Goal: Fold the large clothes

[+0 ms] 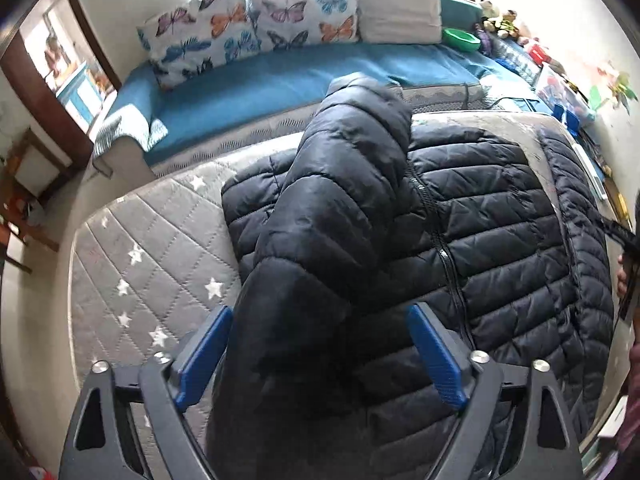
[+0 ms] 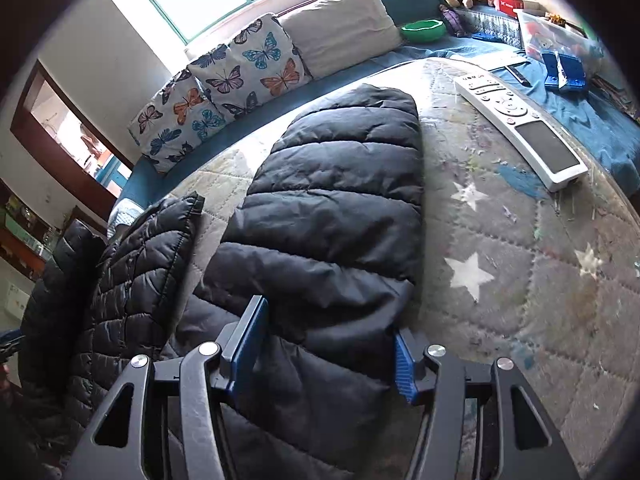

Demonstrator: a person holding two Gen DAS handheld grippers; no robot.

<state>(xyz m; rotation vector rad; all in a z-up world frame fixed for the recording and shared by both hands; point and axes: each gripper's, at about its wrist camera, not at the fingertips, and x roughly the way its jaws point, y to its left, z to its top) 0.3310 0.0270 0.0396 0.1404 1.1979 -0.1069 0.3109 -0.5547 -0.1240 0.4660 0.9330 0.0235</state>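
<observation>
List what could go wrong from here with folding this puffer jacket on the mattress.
1. The left sleeve lies puffed across the jacket body; with the left gripper open it may spring back.
2. The right sleeve sits between the right gripper pads, which look open; a shallow grab on slick fabric may slip.
3. The white remote lies near that sleeve on the mattress; a swing could knock it.
</observation>
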